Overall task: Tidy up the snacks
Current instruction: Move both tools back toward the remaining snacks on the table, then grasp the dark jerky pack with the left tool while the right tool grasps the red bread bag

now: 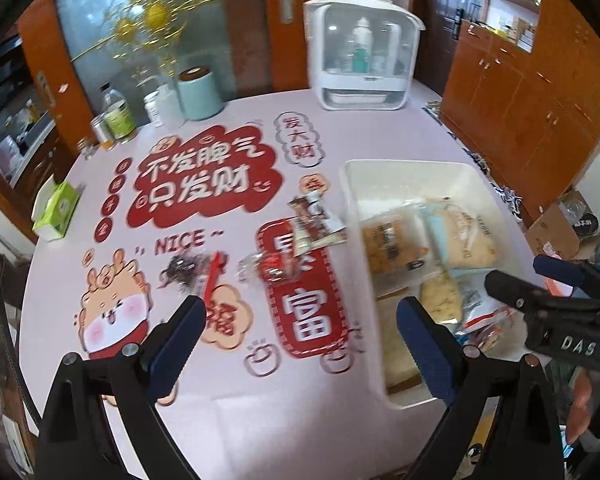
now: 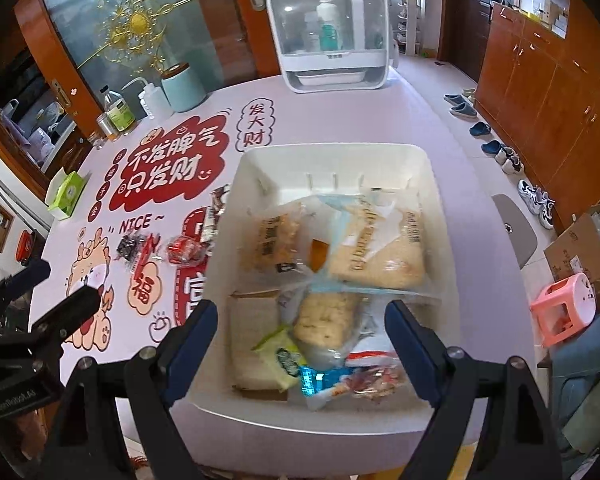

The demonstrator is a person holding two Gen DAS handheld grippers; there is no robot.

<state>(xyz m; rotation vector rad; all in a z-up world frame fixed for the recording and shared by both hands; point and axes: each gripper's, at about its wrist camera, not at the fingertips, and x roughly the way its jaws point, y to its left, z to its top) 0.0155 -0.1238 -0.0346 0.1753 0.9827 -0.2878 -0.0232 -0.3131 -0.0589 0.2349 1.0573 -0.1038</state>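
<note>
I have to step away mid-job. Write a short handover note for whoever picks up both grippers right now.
Left gripper: open, empty, above the table left of the bin.
Right gripper: open, empty, over the white bin.
Done: several wrapped snacks lie in the bin.
Left: three snacks on the table beside the bin: brown packet, red-wrapped snack, dark snack in clear wrap. Probably move these into the bin.

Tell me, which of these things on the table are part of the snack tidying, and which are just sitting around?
Part of the job:
- white bin holding packets
- bread packet in the bin
- brown wrapper on the table
- red-wrapped sweet on the table
- dark clear-wrapped sweet on the table

Just lying about:
- white cabinet
- pale blue canister
- green tissue box
- glass bottle
</note>
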